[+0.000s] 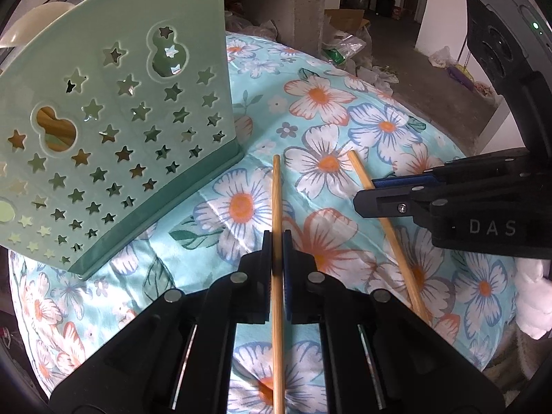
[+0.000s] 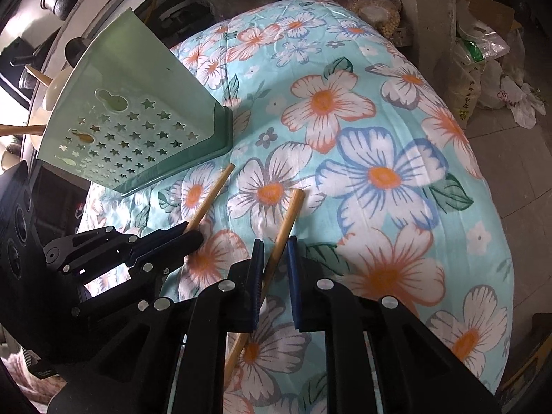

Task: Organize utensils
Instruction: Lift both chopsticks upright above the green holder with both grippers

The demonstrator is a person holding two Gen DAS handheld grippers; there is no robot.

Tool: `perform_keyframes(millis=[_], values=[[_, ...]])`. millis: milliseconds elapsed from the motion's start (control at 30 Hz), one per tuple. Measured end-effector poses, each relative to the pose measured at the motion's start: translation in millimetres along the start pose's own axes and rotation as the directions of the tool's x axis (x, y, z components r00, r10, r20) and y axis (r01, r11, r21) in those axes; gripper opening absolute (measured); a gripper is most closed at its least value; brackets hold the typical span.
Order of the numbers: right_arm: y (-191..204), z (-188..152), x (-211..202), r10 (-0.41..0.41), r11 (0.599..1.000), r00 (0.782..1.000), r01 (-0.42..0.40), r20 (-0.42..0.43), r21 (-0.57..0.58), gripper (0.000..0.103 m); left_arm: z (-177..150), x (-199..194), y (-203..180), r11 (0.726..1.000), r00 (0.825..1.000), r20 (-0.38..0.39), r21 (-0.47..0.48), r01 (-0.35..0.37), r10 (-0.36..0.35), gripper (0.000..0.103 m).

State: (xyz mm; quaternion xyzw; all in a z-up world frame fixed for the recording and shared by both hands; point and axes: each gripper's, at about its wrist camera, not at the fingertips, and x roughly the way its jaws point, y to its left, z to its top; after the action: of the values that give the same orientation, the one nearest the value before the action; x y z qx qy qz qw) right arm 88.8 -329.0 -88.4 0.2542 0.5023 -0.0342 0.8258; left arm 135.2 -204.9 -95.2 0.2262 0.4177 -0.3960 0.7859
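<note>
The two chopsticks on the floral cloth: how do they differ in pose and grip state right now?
The left chopstick sits pinched between the left gripper pads; the right chopstick lies slanted between the right gripper pads with a gap showing. The left one ends nearer the green holder. Both are plain bamboo.

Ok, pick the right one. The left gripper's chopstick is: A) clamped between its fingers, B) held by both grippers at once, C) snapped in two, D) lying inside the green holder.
A: the left gripper has its fingers shut on one chopstick, which lies whole on the floral cloth outside the holder.
</note>
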Motion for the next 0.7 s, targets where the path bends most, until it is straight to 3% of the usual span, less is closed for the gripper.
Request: perform_keyframes(millis=[467, 700], values=[[0.9, 7.0, 7.6, 0.004, 1.0, 1.0, -0.003, -0.013, 0.019, 0.014, 8.0, 10.8, 2.8, 1.0, 1.0, -0.012, 0.005, 0.014, -0.014, 0.005], [-7.8, 9.2, -1.2, 0.06, 0.995, 0.998, -0.06, 0.007, 0.078, 0.011, 16.1, 10.6, 5.7, 0.999, 0.999, 0.011, 0.007, 0.033, -0.033, 0.005]])
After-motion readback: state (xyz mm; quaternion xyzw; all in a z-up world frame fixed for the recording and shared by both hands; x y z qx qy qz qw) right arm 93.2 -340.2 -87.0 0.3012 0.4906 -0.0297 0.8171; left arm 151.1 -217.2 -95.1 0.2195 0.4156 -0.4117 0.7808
